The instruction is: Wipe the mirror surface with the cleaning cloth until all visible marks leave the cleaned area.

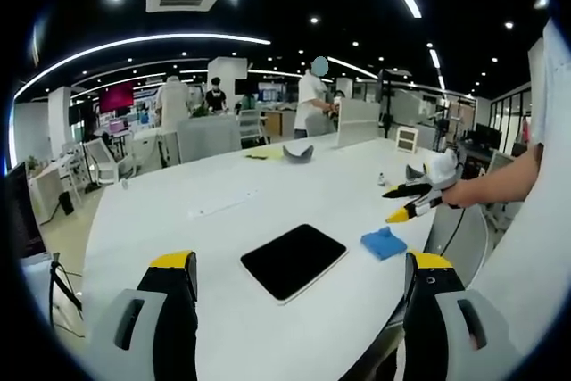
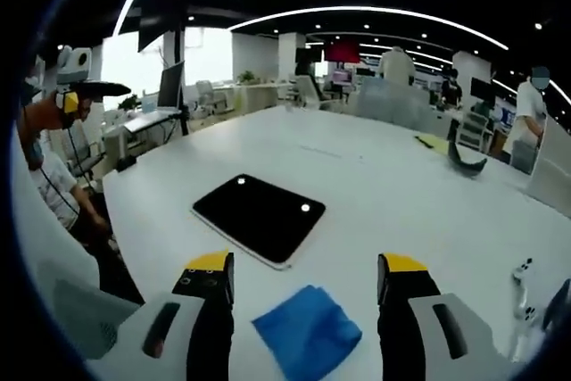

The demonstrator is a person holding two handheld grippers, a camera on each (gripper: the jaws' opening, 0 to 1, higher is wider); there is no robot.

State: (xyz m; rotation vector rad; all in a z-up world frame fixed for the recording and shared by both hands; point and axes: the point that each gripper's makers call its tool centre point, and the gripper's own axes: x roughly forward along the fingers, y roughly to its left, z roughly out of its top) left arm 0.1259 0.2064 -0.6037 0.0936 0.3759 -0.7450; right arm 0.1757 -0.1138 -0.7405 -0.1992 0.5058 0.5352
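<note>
Between our right gripper (image 2: 303, 287)'s spread, empty jaws lies the blue cleaning cloth (image 2: 308, 332) at the table (image 2: 401, 194)'s near edge, the dark mirror (image 2: 259, 216) just beyond, while our left gripper (image 1: 299, 287), open too, hangs farther off.

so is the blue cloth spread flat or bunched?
Bunched: the blue cleaning cloth lies rumpled on the white table, beside the dark rectangular mirror, ahead of the open right gripper.
</note>
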